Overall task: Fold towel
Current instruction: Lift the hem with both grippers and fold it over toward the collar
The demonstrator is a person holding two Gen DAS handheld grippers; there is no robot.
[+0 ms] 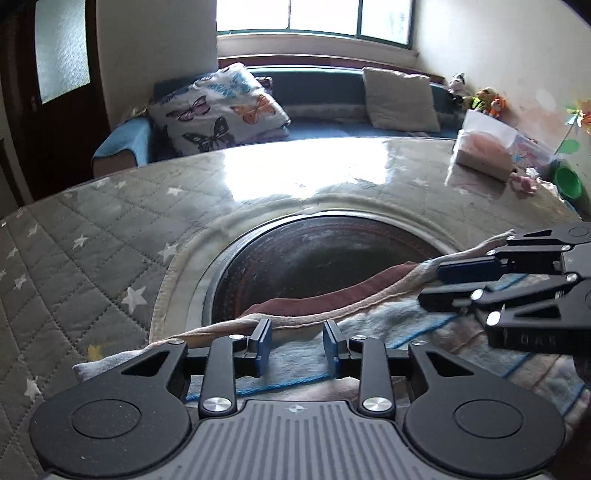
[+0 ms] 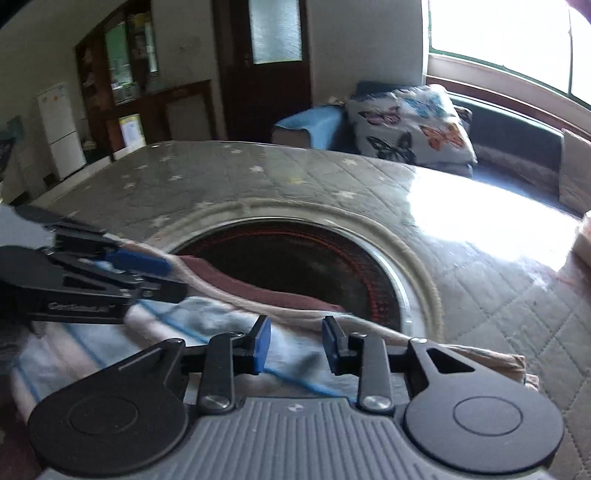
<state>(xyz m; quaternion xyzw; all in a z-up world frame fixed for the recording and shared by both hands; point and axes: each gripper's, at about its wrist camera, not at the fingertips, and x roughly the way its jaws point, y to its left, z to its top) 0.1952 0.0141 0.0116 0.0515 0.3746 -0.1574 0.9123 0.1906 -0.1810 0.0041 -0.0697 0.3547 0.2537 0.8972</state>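
Both tongs — left tongs (image 1: 297, 341) and right tongs (image 2: 296, 341) — stand released over the towel (image 1: 369, 332), which lies folded on the tabletop (image 1: 110, 229); draw them clear without snagging its top edge.

Window (image 1: 314, 16) backlight, table (image 1: 280, 170) glare, fisheye warp

Left gripper (image 2: 162, 273) motion-blurred at left edge, towel (image 2: 92, 339) cut off lower left, shelf contents (image 2: 125, 59) upper left illegible
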